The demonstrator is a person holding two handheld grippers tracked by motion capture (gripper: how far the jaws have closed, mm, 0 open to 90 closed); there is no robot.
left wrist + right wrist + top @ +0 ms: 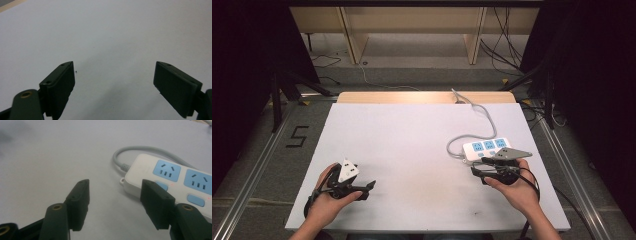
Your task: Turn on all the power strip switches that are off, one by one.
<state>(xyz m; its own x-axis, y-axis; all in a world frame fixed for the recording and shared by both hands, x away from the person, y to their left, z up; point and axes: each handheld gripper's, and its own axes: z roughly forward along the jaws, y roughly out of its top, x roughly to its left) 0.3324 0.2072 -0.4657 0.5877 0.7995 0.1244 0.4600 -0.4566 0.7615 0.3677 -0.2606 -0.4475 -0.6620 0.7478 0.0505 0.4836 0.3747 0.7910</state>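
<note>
The right claw [113, 203] gapes wide, gripping nothing, its far jaw overlapping the near end of the power strip [486, 148] at about two o'clock on the white surface [412, 150]. Closing from here could clip a switch or shove the strip askew. The left claw [113, 82], equally wide and idle, hovers at seven o'clock.

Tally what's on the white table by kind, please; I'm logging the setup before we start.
Power strip: 1, with 3 blue sockets and a grey cord
Grippers: 2, left gripper and right gripper, both open and holding nothing
Total: 3 things over the table
</note>
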